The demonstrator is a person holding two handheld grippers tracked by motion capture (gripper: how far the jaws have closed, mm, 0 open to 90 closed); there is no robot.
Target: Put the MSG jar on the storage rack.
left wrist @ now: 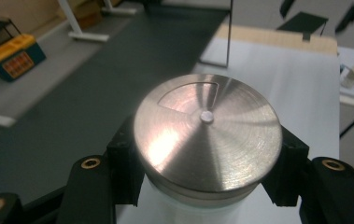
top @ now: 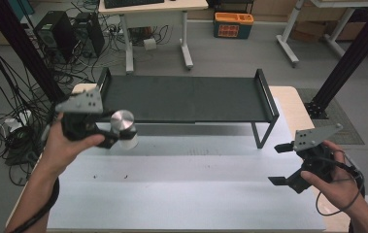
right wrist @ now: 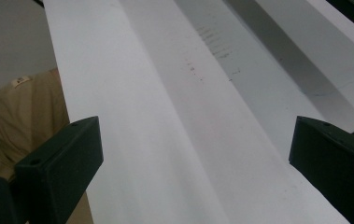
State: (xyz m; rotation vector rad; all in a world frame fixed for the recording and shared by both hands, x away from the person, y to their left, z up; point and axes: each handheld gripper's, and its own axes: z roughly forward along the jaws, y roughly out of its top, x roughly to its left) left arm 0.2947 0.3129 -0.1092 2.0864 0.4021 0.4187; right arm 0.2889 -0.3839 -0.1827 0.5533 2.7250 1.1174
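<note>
A white jar with a round brushed-metal lid [top: 123, 122] is held above the white table top [top: 186, 189] at the left, just in front of the black shelf [top: 181, 97]. My left gripper [top: 116, 136] is shut on the jar; in the left gripper view both black jaws press its sides below the lid [left wrist: 207, 137]. My right gripper [top: 281, 164] hovers at the table's right edge, open, with its jaws wide apart and nothing between them. In the right gripper view my right gripper [right wrist: 193, 158] looks down at the bare white surface.
The low black shelf spans the back of the table on thin legs [top: 264, 133]. Beyond the table stand a desk [top: 152, 29], computer towers [top: 55, 34], tangled cables [top: 7, 126] and an orange and blue case [top: 233, 24] on the floor.
</note>
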